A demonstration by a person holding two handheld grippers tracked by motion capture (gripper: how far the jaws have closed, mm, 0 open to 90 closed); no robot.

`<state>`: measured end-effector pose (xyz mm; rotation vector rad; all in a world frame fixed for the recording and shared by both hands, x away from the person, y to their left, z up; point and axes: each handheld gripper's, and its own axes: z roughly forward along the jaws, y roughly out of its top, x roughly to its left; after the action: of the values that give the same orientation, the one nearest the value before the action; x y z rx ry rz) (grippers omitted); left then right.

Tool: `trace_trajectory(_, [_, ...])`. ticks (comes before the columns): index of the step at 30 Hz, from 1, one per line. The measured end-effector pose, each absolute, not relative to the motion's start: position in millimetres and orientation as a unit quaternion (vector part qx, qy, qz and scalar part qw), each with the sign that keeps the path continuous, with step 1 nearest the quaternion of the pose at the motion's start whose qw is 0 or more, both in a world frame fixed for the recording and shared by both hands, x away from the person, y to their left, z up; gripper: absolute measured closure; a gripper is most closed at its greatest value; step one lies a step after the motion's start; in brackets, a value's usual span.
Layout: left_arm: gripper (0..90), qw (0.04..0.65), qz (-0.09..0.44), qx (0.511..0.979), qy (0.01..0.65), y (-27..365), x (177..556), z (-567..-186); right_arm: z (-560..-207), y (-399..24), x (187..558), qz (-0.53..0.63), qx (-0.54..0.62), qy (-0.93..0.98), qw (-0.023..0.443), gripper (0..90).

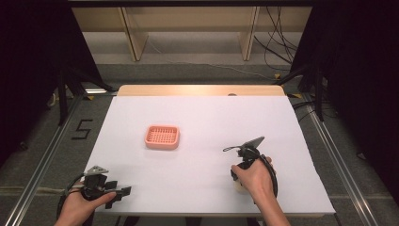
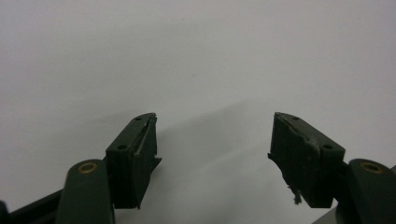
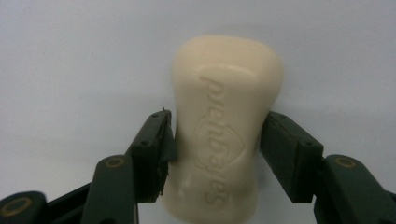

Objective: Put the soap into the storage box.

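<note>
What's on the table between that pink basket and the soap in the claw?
Nothing: in the high view, only bare white table separates the pink basket from the soap in the right claw.

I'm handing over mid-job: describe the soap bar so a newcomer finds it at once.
Start at the white table and go to its near right part, where the person's right hand holds the right gripper. Between that gripper's black jaws sits a cream waisted soap bar embossed "Safeguard", unlike the pink slotted plastic soap dish left of centre.
</note>
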<state>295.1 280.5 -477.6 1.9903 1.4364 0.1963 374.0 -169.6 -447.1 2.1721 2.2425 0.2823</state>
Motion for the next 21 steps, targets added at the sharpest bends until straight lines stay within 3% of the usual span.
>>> trace_trajectory(6, [31.6,0.333,0.078,0.761,0.551,280.1,294.6,-477.8,-450.1,-167.7,377.9,0.067,0.68,0.731,0.009,50.0])
trace_trajectory(21, [31.6,0.334,0.069,0.77,0.54,281.3,295.1,-478.2,-449.6,-171.6,380.7,0.062,0.595,0.802,0.003,50.3])
